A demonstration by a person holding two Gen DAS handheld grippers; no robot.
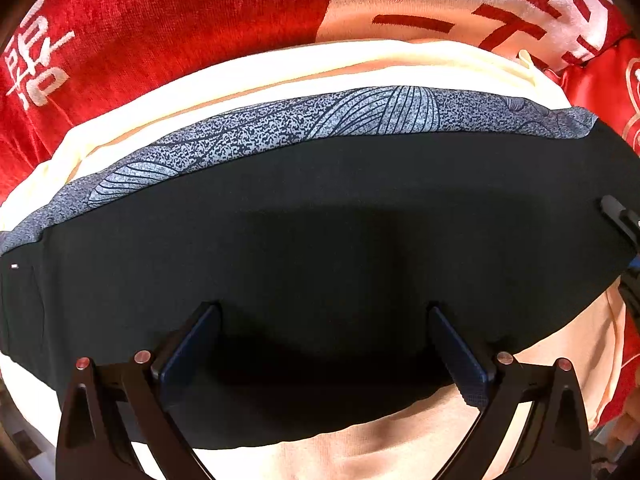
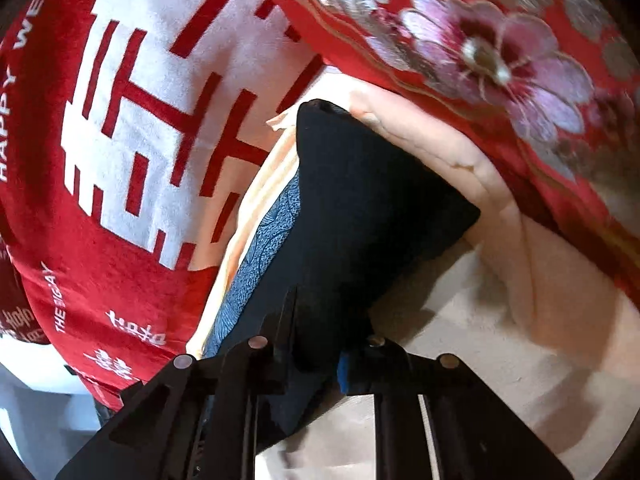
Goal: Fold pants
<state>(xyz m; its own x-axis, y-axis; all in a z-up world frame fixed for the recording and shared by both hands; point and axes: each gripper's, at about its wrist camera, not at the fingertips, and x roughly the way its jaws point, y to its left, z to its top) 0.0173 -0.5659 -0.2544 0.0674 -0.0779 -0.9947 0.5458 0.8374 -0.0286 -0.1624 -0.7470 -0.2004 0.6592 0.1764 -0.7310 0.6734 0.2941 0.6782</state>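
The black pants (image 1: 320, 220) lie folded into a long band across a blue-grey patterned garment (image 1: 360, 116) and a cream cloth (image 1: 280, 68). My left gripper (image 1: 324, 308) points straight down over the near edge of the pants. It is open, its fingers wide apart with only flat fabric below. In the right wrist view the black pants (image 2: 360, 200) run away from me, and my right gripper (image 2: 320, 336) is shut on their near end, with black fabric pinched between the pads. One of its fingers (image 1: 616, 214) shows at the right end of the pants.
A red blanket (image 2: 120, 240) with white characters covers the surface on the left. A red floral quilt (image 2: 480, 40) lies bunched at the upper right. The cream cloth (image 2: 500, 320) spreads to the right of the pants. The patterned garment (image 2: 264, 248) shows along their left edge.
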